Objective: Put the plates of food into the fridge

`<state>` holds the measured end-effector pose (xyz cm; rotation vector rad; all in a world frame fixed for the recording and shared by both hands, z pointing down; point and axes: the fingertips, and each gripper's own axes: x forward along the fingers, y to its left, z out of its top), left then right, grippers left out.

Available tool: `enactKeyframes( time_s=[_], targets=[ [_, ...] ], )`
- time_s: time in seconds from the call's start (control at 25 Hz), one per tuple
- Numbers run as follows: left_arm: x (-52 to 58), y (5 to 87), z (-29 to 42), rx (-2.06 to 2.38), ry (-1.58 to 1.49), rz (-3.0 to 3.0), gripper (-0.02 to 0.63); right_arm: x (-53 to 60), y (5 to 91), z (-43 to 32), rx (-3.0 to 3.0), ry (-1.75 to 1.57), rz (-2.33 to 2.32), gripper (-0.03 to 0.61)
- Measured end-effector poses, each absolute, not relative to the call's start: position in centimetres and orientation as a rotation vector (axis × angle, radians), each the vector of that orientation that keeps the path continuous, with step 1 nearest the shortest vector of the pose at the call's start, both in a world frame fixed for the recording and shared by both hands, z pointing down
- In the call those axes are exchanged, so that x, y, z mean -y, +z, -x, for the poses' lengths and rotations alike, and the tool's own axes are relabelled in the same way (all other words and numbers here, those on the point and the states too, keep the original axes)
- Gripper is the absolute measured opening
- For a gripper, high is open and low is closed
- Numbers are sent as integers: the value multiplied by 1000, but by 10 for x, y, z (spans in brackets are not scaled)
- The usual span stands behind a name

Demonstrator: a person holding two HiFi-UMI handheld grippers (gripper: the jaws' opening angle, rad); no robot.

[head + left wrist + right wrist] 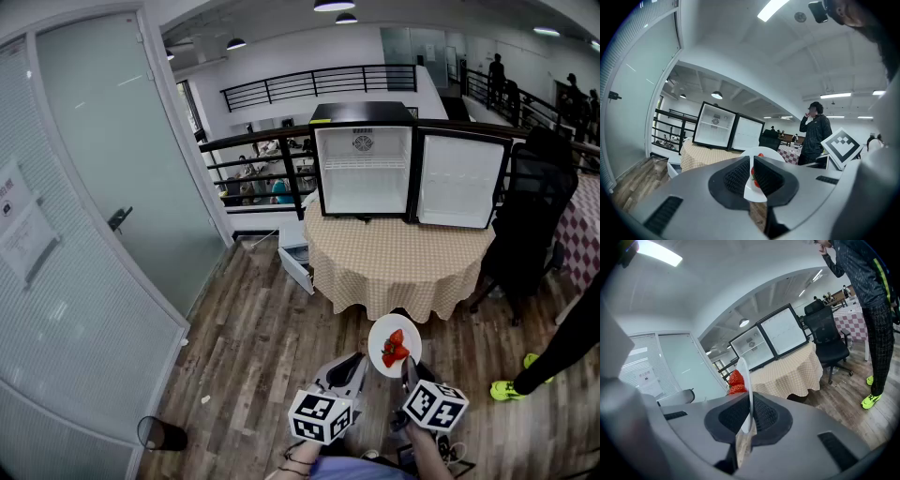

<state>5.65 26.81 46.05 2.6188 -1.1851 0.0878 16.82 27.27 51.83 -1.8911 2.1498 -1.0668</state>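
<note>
Notice (21,230) on glass wall (103,309) — print too small; nothing legible

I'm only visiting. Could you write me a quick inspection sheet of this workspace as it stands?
Surface: round table under a checked cloth, carrying the fridge.
Job's things: fridge, door open; plate of strawberries, held over the wooden floor, short of the table.
Clutter: dark bin on the floor; black chair beside the table.
Grippers: right gripper shut on the plate's rim; left gripper shut, gripping nothing.
Cables: nothing seen.
Surroundings: glass door, railing, bystander.
</note>
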Motion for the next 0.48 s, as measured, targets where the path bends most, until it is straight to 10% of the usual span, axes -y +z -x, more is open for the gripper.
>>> enactKeyframes(
  time_s=[0.48],
  targets=[
    [-269,459,-55,1200,91,-2617,31,-267,517,-166,-2177,-1063,1852,21]
  ],
)
